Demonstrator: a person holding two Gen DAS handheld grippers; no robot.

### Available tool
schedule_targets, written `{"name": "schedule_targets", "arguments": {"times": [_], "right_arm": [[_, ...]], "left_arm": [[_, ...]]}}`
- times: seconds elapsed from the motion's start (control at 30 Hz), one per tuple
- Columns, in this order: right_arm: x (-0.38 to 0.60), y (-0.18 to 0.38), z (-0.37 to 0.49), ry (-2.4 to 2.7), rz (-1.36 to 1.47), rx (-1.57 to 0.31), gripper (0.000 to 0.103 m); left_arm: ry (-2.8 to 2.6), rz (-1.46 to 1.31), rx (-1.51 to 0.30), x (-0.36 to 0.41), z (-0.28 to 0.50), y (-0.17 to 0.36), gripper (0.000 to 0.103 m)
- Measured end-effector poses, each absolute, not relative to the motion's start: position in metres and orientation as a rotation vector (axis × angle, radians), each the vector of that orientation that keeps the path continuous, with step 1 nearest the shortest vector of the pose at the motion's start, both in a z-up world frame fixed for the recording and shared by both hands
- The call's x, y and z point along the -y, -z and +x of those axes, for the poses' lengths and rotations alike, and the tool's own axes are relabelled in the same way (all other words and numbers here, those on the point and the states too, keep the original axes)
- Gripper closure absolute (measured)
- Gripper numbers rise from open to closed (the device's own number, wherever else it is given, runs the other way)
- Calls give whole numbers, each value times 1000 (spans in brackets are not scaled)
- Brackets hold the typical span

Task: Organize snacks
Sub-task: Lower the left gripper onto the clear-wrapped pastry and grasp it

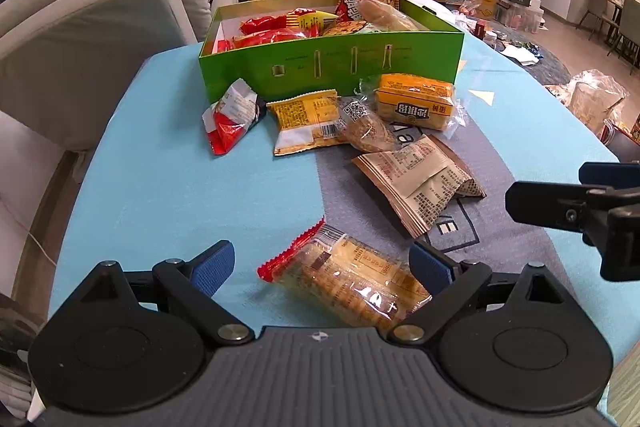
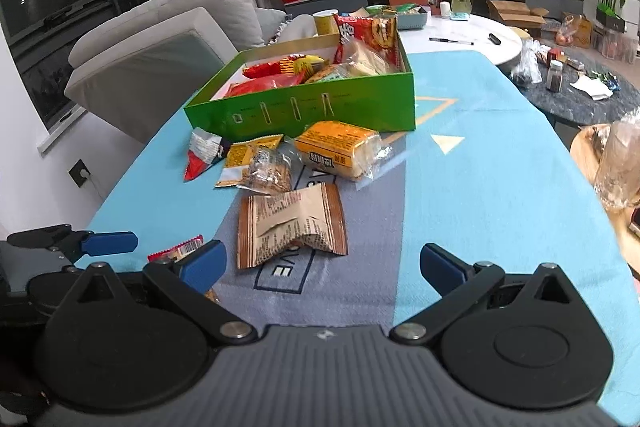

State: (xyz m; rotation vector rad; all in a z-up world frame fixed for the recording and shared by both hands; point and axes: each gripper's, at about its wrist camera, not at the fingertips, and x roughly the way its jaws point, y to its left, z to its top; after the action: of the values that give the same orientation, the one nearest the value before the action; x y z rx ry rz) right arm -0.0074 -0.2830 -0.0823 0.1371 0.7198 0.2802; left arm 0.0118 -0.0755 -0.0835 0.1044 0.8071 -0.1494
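Now both tools hanging open: left tool (image 1: pixel 322 265) straddling clear biscuit pack (image 1: pixel 348 281) w/o touching; right tool (image 2: pixel 322 265) hovering empty over bench (image 2: pixel 500 187), brown packet (image 2: pixel 290 225) just ahead.

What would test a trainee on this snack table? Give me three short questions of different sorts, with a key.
1. True or false: the left gripper is clamped on the clear cracker packet.
2. Which packet lies ahead of the right gripper: A) the brown paper snack packet, B) the orange cake pack?
3. What colour is the snack box?

Key: 1 false; 2 A; 3 green.
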Motion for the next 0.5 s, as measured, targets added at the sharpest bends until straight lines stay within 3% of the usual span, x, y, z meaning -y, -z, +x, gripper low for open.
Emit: {"name": "schedule_targets", "arguments": {"times": [0.27, 0.5], "right_arm": [[285, 84, -7, -285, 167, -725, 40], [291, 85, -6, -273, 179, -729, 40]], "left_arm": [[242, 47, -843, 82, 13, 88, 12], [296, 123, -802, 82, 13, 90, 43]]}}
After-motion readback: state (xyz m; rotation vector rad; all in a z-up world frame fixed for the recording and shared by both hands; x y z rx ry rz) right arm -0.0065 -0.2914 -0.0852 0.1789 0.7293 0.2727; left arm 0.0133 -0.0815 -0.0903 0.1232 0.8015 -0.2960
